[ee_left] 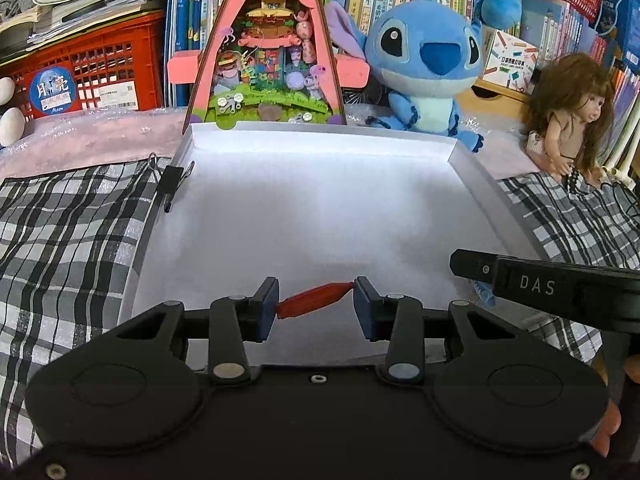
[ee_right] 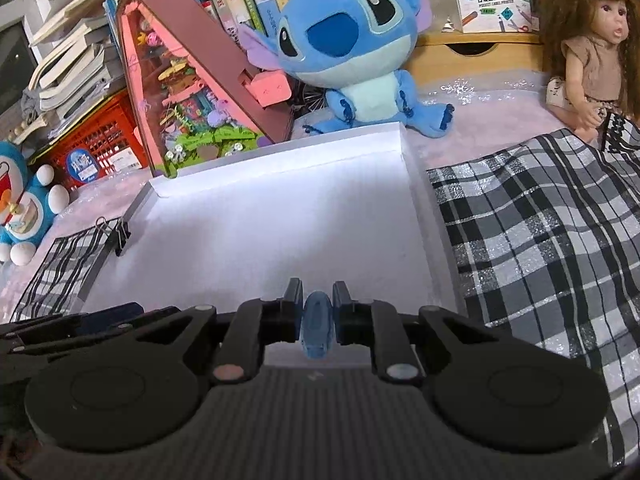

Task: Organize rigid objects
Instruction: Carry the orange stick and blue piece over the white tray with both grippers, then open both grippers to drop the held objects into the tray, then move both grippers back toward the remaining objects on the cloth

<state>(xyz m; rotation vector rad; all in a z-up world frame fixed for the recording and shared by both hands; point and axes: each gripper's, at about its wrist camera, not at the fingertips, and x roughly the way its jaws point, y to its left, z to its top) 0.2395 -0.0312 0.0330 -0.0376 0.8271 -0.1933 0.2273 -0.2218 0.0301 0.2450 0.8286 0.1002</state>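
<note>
Left tongs (ee_left: 316, 304) clamp a red piece (ee_left: 314, 300); right tongs (ee_right: 316, 312) clamp a blue piece (ee_right: 316, 320).

Matt white cardboard tray (ee_left: 304, 208); woven checked cloth (ee_right: 540, 240); glossy red plastic piece (ee_left: 316, 300); translucent blue plastic piece (ee_right: 317, 320).

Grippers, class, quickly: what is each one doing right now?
Left gripper: closed on a red piece, held crosswise.
Right gripper: closed on a translucent blue piece.
</note>
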